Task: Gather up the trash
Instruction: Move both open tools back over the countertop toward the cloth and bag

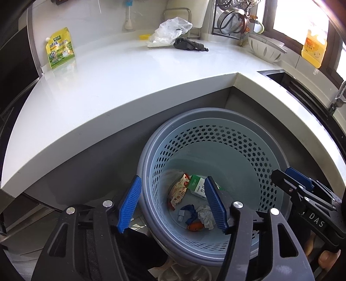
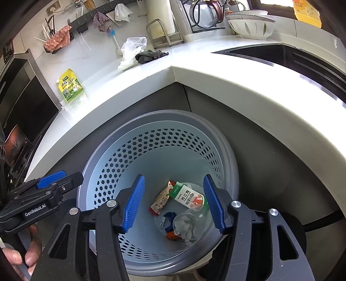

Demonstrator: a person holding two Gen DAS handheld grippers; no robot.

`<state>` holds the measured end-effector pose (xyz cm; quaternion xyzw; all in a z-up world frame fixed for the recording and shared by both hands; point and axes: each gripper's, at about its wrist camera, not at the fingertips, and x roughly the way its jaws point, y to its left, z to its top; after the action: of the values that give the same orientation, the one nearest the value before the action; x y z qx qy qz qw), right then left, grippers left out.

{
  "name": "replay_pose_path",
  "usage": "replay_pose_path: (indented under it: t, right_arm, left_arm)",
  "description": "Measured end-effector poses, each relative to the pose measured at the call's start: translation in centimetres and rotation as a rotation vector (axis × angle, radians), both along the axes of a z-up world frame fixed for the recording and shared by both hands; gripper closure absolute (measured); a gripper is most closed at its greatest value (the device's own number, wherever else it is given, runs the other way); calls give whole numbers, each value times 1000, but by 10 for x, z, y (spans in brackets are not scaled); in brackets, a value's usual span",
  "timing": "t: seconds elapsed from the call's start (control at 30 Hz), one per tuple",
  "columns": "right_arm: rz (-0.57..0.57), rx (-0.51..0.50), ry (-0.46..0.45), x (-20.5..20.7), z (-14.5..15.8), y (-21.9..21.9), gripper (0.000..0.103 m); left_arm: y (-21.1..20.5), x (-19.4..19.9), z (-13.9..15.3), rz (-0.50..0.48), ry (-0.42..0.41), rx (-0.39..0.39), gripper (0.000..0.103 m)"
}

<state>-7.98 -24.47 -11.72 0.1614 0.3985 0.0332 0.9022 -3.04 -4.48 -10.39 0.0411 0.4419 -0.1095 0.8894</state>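
A grey-blue perforated trash basket (image 1: 216,121) (image 2: 151,121) stands on the floor in the counter's inner corner. Inside lie a green-white carton (image 1: 195,186) (image 2: 186,194), a snack wrapper (image 1: 178,191) (image 2: 161,201), crumpled paper (image 1: 205,216) (image 2: 183,224), a clear plastic cup (image 2: 194,218) and blue and orange scraps. My left gripper (image 1: 173,205) is open and empty over the basket's near rim. My right gripper (image 2: 174,205) is open and empty above the basket. On the white counter (image 1: 108,86) (image 2: 216,71) lie a clear plastic bag (image 1: 170,31) (image 2: 132,50), a dark rag (image 1: 189,45) (image 2: 149,55) and a yellow-green pouch (image 1: 59,48) (image 2: 70,86).
A sink (image 1: 302,86) (image 2: 281,54) is set into the counter at the right. White bowls (image 1: 266,47) (image 2: 250,26), a dish rack with a pot lid (image 1: 231,17), and a yellow bottle (image 1: 313,47) stand at the back. An oven front (image 2: 21,86) is at the left.
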Motion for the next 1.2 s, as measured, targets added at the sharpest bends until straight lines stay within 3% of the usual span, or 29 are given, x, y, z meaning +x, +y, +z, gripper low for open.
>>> replay_pose_path:
  t: [0.6, 0.73, 1.2]
  right_arm:
    - [12, 15, -61, 25, 39, -4, 40]
    - [17, 26, -93, 41, 53, -10, 34]
    - [35, 27, -119, 122, 82, -26, 33]
  left_arm:
    - [15, 24, 45, 56, -71, -45, 24]
    - [17, 42, 58, 70, -90, -49, 21]
    - [17, 116, 81, 92, -123, -56, 17]
